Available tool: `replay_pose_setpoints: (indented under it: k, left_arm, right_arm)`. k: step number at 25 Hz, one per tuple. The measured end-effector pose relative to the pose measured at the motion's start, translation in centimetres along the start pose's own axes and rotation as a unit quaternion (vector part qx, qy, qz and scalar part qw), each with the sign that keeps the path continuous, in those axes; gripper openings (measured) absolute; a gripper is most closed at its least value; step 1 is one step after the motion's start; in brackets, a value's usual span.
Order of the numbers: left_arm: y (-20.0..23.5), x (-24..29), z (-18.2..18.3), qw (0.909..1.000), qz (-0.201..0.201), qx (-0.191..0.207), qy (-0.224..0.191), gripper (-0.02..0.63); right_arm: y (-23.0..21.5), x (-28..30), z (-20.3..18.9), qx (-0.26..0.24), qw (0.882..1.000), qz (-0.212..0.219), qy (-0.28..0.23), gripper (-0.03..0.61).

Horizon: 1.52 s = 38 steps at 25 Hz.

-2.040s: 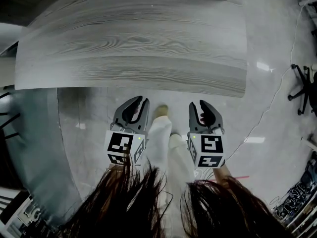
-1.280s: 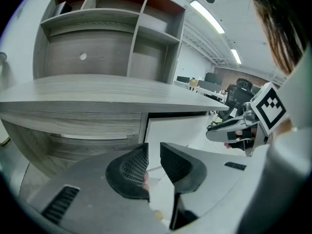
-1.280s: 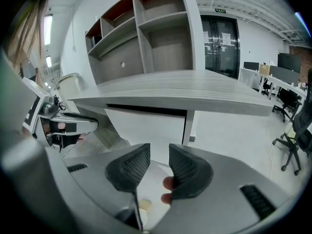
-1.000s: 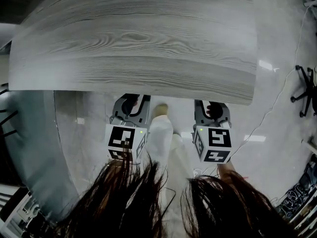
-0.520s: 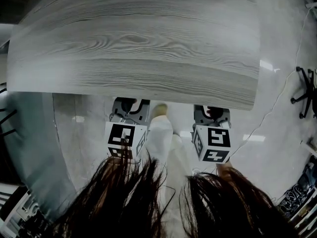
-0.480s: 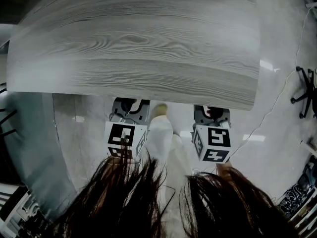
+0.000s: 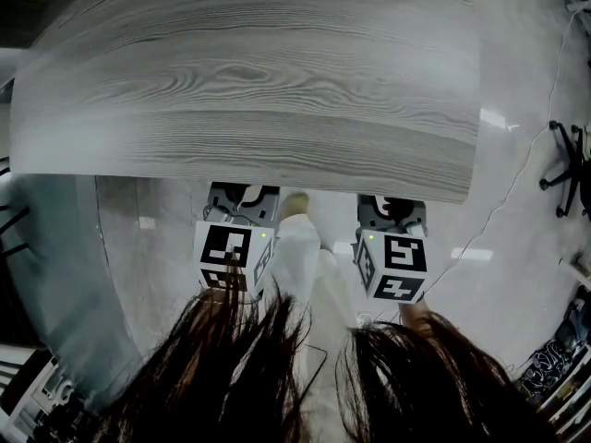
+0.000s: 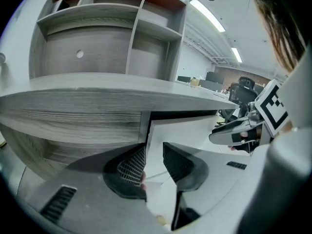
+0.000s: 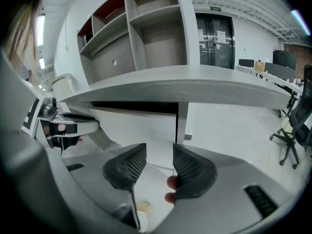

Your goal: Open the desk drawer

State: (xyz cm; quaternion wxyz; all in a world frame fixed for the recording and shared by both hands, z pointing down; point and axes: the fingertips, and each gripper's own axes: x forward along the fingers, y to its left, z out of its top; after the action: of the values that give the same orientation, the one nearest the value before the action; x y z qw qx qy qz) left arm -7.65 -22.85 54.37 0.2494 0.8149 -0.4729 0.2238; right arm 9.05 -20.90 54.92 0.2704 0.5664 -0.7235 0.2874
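Observation:
The grey wood-grain desk top [image 7: 249,90] fills the upper head view. Under its front edge sits the white drawer front [image 8: 187,128] [image 9: 139,126], with a dark gap above it. My left gripper [image 8: 153,167] points at the drawer front's left edge, its jaws open and nothing between them. My right gripper [image 9: 160,165] faces the drawer's right end beside a desk upright [image 9: 181,123]. Its jaws have just been opening and hold nothing. In the head view only the marker cubes [image 7: 231,257] [image 7: 392,266] and the jaw bases show; the fingertips are hidden under the desk edge.
A shelf unit [image 8: 112,43] stands on the desk's back. The person's legs and a shoe [image 7: 297,206] are between the grippers, and hair hangs at the bottom. An office chair [image 7: 568,164] and a floor cable [image 7: 517,183] lie to the right.
Both grippers have gone forward, so their fingertips now lie under the desk's front edge. The desk edge sits lower in the head view.

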Motion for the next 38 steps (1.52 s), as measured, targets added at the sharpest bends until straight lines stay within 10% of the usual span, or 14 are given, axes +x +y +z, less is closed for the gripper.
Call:
replay_pose_setpoints:
  k: [38]
  left_arm:
    - [-0.6, 0.6, 0.2, 0.9998, -0.018, 0.002, 0.007, 0.118]
  right_arm:
    - [-0.3, 0.5, 1.1, -0.031, 0.999, -0.013, -0.01, 0.163]
